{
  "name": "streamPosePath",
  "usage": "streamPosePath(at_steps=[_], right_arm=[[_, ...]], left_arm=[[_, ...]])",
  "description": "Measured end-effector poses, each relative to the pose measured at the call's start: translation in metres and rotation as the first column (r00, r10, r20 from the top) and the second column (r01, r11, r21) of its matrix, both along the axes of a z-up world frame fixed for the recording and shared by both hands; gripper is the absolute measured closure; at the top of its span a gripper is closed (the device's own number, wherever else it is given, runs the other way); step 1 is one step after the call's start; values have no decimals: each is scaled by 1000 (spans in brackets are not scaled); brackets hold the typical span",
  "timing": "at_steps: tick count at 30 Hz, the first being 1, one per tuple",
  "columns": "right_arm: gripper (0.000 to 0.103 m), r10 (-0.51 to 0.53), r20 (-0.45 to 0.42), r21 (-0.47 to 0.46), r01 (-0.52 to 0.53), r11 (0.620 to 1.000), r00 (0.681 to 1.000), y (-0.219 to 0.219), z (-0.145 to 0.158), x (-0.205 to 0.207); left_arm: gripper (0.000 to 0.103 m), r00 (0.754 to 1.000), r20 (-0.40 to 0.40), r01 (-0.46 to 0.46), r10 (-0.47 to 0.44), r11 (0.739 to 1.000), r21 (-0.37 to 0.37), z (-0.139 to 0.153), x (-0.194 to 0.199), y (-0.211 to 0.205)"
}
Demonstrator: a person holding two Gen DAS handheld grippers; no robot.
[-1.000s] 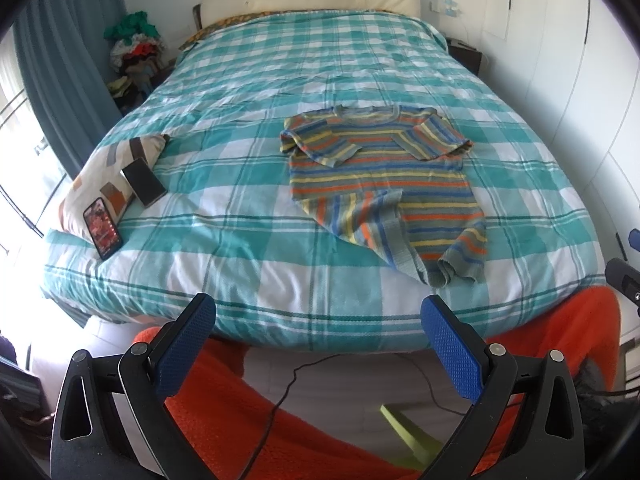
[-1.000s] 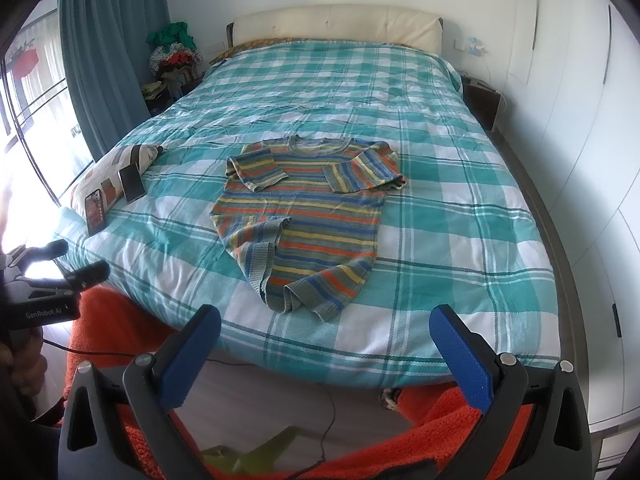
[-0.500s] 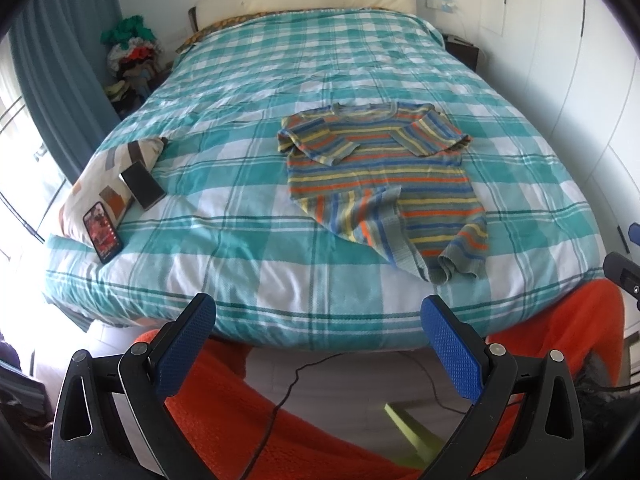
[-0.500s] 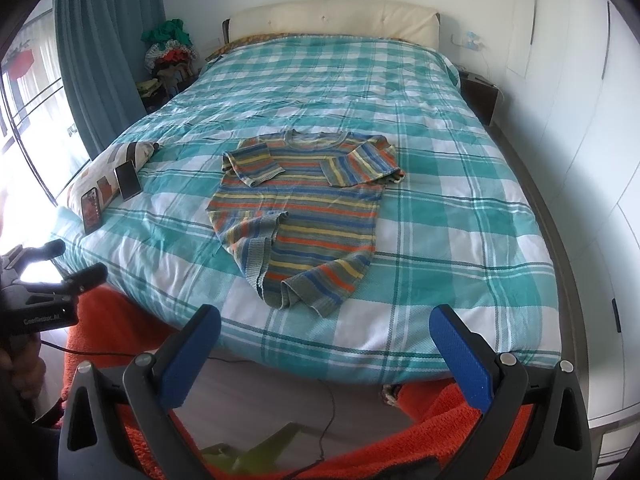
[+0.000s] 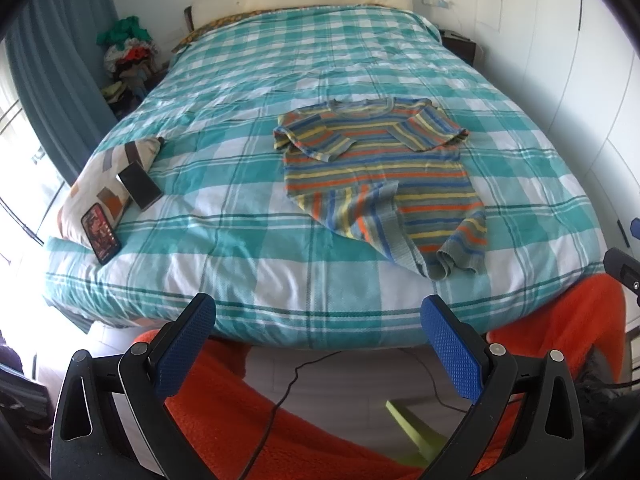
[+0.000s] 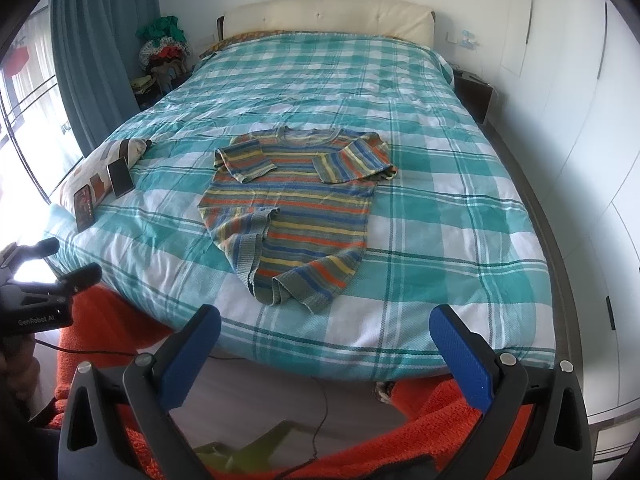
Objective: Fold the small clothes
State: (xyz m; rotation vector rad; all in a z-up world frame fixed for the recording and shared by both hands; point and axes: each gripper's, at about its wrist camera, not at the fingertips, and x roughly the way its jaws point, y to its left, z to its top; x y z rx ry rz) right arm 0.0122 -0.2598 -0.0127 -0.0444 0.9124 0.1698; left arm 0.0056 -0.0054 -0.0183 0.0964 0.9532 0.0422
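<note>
A small striped sweater (image 5: 380, 172) (image 6: 292, 216) in orange, blue, yellow and grey lies on the teal plaid bed (image 5: 280, 272) (image 6: 460, 240), neck toward the headboard. Both sleeves are folded in over its chest and the lower left hem corner is turned over. My left gripper (image 5: 318, 322) hangs open below the bed's foot edge, well short of the sweater and empty. My right gripper (image 6: 325, 330) is open and empty too, just off the foot edge below the hem. The left gripper (image 6: 52, 276) also shows at the far left of the right wrist view.
Two phones (image 5: 138, 186) (image 5: 101, 232) rest on a patterned pillow (image 5: 100, 176) at the bed's left side. A pile of clothes (image 5: 128, 48) sits by the blue curtain (image 5: 48, 80). An orange blanket (image 5: 224, 420) and a cable (image 5: 280, 396) lie below the foot edge. White wardrobes (image 6: 580, 120) line the right.
Both views have edged slightly closer to the bed and the sweater. The sweater lies as before and both grippers stay open.
</note>
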Motion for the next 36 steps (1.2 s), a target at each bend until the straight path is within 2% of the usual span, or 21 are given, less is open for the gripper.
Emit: streamPosePath(at_steps=[20, 23, 25, 28, 30, 32, 33, 34, 36], right_arm=[[0, 1, -8, -3, -1, 1000, 1000, 0, 0, -1], [0, 14, -6, 16, -14, 1000, 1000, -1, -3, 1], [0, 57, 11, 59, -58, 997, 998, 1, -10, 12], [0, 166, 15, 161, -166, 973, 986, 19, -41, 54], [1, 235, -28, 244, -221, 944, 972, 35, -71, 98], [4, 258, -82, 330, -218, 918, 963, 54, -106, 147], [13, 261, -114, 373, -202, 906, 958, 63, -125, 171], [18, 240, -147, 396, -165, 903, 960, 71, -147, 198], [31, 194, -210, 396, -98, 913, 958, 87, -184, 239]], left_arm=[[1, 1000, -3, 2, -2, 1000, 16, 0, 0, -2], [1, 999, 1, -33, 33, 999, 34, -1, 3, 7], [1, 997, -11, -78, 78, 997, -1, -7, 9, 22], [1, 990, -48, -137, 135, 990, -37, -20, 16, 41], [1, 986, -59, -160, 158, 986, -39, -25, 15, 48], [1, 983, -63, -173, 171, 984, -32, -28, 11, 50], [1, 982, -66, -179, 177, 983, -29, -30, 9, 51], [1, 980, -71, -187, 185, 982, -29, -32, 6, 53], [1, 976, -84, -206, 203, 978, -35, -36, 2, 57]])
